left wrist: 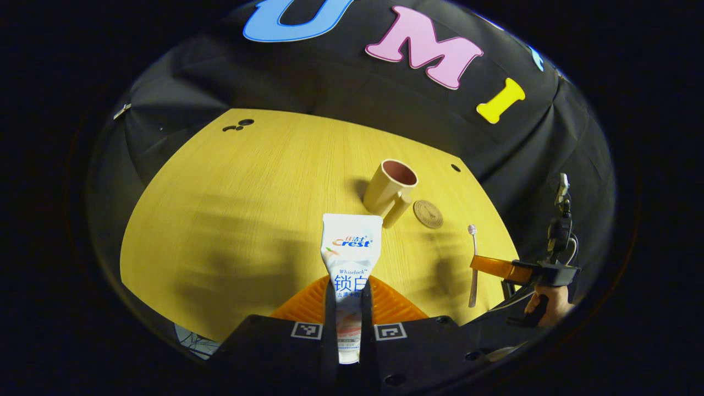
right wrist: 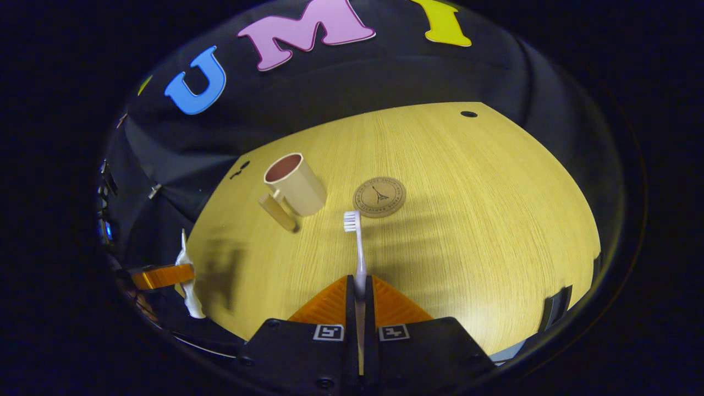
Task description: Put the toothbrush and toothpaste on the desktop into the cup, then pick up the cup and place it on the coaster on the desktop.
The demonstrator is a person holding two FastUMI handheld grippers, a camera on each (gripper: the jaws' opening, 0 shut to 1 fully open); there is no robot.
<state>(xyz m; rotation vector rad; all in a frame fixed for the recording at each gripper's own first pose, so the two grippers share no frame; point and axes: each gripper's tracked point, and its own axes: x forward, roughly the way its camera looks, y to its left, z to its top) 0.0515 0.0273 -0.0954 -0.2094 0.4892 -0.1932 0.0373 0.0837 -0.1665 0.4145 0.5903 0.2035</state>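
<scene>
- toothpaste [left wrist: 351,258] sits clamped between the left gripper [left wrist: 350,300] jaws, closed on the tube's lower part with its flat crimped end forward; the tube is soft, so i judge it could bend or slip on tilting toward the cup.
- toothbrush [right wrist: 356,242] is pinched by its handle in the right gripper [right wrist: 358,294], jaws closed almost together, bristle head pointing ahead; such a thin handle could swivel in the grip.
- both items hang above the desktop [right wrist: 495,209], not yet in the cup.
- cup [right wrist: 294,184] stands upright farther off; 2 grippers converging on 1 opening might collide or tip it.
- coaster [right wrist: 379,196] lies just beside the cup, apart from it.
</scene>
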